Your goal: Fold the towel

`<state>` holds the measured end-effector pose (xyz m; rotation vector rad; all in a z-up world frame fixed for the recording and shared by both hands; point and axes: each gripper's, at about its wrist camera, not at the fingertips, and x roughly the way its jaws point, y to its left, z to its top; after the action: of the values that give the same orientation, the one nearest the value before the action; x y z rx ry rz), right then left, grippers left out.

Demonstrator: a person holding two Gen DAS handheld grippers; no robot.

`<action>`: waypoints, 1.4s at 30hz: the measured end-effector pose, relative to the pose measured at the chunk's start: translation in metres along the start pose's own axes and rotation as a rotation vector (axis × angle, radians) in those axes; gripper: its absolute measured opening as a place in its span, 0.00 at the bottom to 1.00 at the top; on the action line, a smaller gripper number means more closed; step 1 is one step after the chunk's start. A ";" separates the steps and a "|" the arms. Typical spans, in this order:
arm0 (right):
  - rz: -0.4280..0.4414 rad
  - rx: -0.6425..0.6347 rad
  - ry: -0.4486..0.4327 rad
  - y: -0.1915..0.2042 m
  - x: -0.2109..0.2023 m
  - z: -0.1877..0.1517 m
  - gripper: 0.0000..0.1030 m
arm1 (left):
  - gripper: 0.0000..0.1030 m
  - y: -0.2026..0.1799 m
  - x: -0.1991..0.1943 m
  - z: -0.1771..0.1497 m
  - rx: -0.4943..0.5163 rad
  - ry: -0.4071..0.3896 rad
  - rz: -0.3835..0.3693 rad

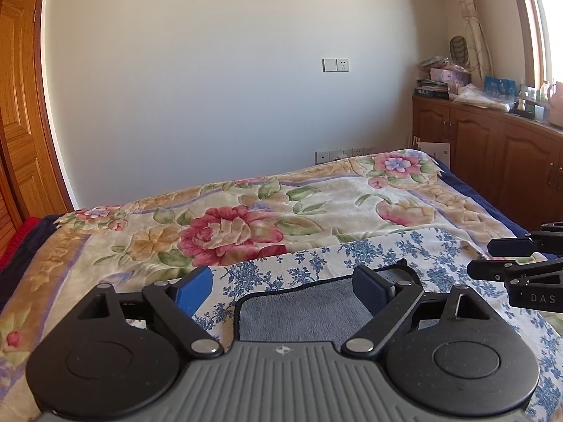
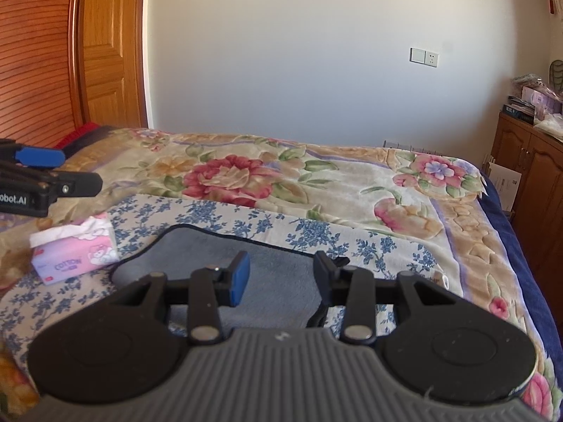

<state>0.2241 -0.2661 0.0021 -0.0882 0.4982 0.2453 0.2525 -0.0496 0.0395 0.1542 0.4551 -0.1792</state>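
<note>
A home bedroom: floral-blanketed bed (image 1: 316, 193), wooden cabinets (image 1: 492, 147).

The towel (image 2: 267, 274) lies on a cloth (image 2: 218, 218) spread over the bed's blanket (image 2: 316, 176), with a tissue pack (image 2: 75, 251) just left of it (on the cloth's edge), a door (image 2: 105, 52) behind left and cabinets (image 1: 492, 147) along the right.
</note>
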 end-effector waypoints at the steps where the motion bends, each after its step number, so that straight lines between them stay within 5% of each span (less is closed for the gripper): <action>1: 0.001 0.003 -0.003 0.001 -0.004 -0.001 0.40 | 0.87 -0.001 -0.005 -0.001 0.002 0.000 0.001; 13: 0.006 0.017 -0.009 0.016 -0.049 -0.011 0.43 | 0.89 -0.003 -0.056 -0.011 -0.002 -0.003 -0.001; 16: 0.004 0.027 -0.016 0.021 -0.061 -0.017 0.60 | 0.92 -0.003 -0.068 -0.016 -0.008 0.001 0.001; 30: -0.001 0.059 -0.025 0.037 -0.095 -0.042 0.83 | 1.00 -0.008 -0.111 -0.050 -0.028 0.022 0.012; 34: -0.014 0.060 -0.034 0.038 -0.104 -0.046 1.00 | 1.00 -0.010 -0.120 -0.058 -0.029 0.012 0.013; 42: -0.028 0.067 -0.029 0.041 -0.115 -0.055 1.00 | 1.00 -0.008 -0.136 -0.070 -0.067 -0.003 0.029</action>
<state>0.0911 -0.2589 0.0088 -0.0262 0.4756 0.2022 0.1014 -0.0257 0.0378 0.0952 0.4551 -0.1355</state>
